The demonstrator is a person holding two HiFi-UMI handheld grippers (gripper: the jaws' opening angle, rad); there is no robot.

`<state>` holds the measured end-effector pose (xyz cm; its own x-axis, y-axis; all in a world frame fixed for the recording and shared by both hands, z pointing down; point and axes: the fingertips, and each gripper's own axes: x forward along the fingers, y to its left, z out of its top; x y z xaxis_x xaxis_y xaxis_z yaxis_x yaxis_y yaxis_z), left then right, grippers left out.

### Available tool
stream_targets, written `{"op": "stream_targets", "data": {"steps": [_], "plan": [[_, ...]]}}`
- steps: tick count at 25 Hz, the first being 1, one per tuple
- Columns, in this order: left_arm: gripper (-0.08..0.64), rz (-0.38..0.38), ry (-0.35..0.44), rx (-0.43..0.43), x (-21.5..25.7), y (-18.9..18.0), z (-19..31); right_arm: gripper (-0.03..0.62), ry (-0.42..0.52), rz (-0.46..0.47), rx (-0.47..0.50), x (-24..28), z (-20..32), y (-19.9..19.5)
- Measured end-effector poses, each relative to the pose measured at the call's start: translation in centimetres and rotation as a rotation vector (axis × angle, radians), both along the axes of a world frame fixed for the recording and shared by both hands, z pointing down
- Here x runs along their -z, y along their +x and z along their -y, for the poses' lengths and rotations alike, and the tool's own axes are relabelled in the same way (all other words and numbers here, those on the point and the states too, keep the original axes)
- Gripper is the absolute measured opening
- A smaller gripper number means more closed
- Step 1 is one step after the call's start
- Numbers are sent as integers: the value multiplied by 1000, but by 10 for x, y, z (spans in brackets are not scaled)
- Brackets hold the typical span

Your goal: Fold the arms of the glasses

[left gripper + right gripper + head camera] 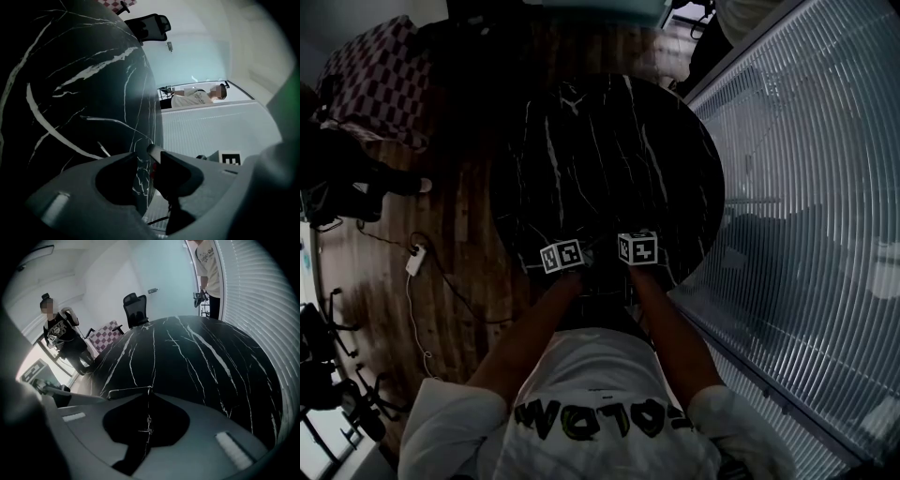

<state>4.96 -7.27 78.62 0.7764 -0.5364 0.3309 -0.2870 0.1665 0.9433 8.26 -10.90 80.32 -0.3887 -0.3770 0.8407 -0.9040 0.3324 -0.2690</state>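
The glasses are thin wire-framed and seen edge-on in the right gripper view, where my right gripper is shut on the frame. One arm sticks out to the left over the black marble table. In the left gripper view the same thin arm runs across the table toward my left gripper. Its jaws stand a narrow gap apart with nothing pressed between them. In the head view both marker cubes, left and right, sit close together at the table's near edge. The glasses are too dark to make out there.
A window wall with blinds runs close along the table's right side. An office chair and a checkered seat stand beyond the far edge. One person stands at the left, another at the back. A cable and power strip lie on the wood floor.
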Motion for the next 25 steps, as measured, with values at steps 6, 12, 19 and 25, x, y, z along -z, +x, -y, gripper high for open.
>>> {"op": "stream_targets", "data": {"steps": [6, 12, 19, 25], "plan": [[153, -15, 21, -16, 7, 9, 7, 5, 15, 6, -1, 0, 2, -1], [171, -8, -5, 27, 14, -10, -16, 5, 34, -7, -20, 0, 7, 6], [225, -40, -126, 204, -19, -33, -20, 5, 31, -2, -23, 3, 4, 4], [225, -137, -152, 273, -19, -31, -3, 5, 30, 9, -20, 3, 2, 2]]}}
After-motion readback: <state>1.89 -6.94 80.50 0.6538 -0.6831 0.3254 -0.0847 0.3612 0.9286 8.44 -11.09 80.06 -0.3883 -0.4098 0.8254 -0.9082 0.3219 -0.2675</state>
